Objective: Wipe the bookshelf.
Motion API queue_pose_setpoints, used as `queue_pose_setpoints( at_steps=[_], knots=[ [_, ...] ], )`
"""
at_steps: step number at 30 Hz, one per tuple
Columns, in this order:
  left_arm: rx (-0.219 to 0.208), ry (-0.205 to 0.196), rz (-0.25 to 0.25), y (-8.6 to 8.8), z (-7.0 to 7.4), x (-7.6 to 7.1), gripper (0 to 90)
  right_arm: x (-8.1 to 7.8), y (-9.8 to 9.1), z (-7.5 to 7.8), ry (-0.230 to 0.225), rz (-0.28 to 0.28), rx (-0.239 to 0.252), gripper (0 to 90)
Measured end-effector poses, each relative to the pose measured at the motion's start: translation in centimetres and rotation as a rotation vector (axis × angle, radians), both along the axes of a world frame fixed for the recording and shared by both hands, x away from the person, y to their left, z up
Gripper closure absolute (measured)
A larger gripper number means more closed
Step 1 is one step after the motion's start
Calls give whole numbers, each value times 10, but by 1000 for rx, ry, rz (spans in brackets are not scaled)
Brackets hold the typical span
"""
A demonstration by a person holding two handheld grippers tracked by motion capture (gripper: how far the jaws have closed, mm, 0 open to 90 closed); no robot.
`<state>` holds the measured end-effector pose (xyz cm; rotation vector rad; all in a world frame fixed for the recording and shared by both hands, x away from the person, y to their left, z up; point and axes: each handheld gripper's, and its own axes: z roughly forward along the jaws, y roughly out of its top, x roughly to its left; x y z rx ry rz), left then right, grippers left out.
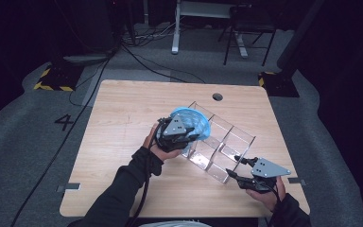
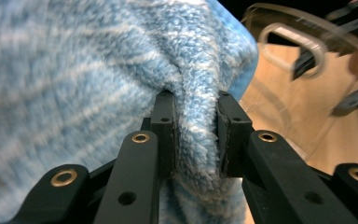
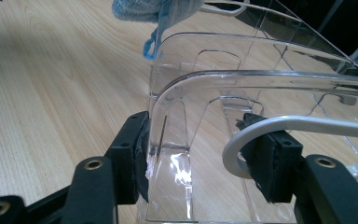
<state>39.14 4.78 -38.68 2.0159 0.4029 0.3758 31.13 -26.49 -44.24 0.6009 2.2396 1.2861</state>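
Blue fleecy cloth [image 2: 98, 70], striped pale and deeper blue, bunched over the far-left end of the clear divided organizer [image 1: 227, 142] and hanging above its end compartment rather than settled inside. Pinched by a fold between the pads of the left claw [image 2: 196, 135], gripped near the bulk of the fabric, probably so the whole wad travels as one lump instead of trailing. Held from the organizer's open side, claw body level with the rim (a sensible height for clearing the wall).

Near end of the organizer steadied by the right claw [image 3: 205, 154]: one pad against the outside of the clear end wall, the other inside against a pale curved edge, jaws standing wide around it and seemingly bracing it, likely so the light plastic does not skid while the cloth is worked at the other end. Whether the pads truly press hard, impossible to tell.

Compartments nearer the right claw bare. Wooden surface [image 1: 123, 118] beneath, with a round cable hole [image 1: 217, 97] beyond the organizer.
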Motion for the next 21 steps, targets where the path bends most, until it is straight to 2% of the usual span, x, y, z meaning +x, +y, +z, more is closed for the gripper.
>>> queue_pose_setpoints(
  at_steps=[3, 5, 8, 10, 12, 14, 17, 20, 21],
  knots=[
    [10, -22, -11, -17, 2, -11, 730, 0, 0, 0, -1, 1, 1, 443],
    [-10, -2, -31, -24, 5, -18, 733, 0, 0, 0, -2, 0, 0, 443],
    [25, -15, 10, -34, 6, -25, 734, 0, 0, 0, -2, 0, 0, 443],
    [23, -11, 45, -35, -2, -22, 736, 0, 0, 0, -2, 0, 0, 443],
    [-3, 36, 51, -36, -18, -16, 738, 0, 0, 0, -2, 0, 0, 442],
    [9, 39, 49, -39, -22, -16, 740, 0, -1, 0, -3, 1, 0, 442],
    [51, -4, 59, -47, -27, -21, 743, 0, -1, 0, -4, 2, 0, 442],
    [53, 7, 56, -45, -29, -21, 748, -1, -1, 0, -6, 1, -2, 440],
    [70, 6, 62, -45, -31, -22, 754, -1, -1, 0, -6, 0, -3, 440]
  ],
)
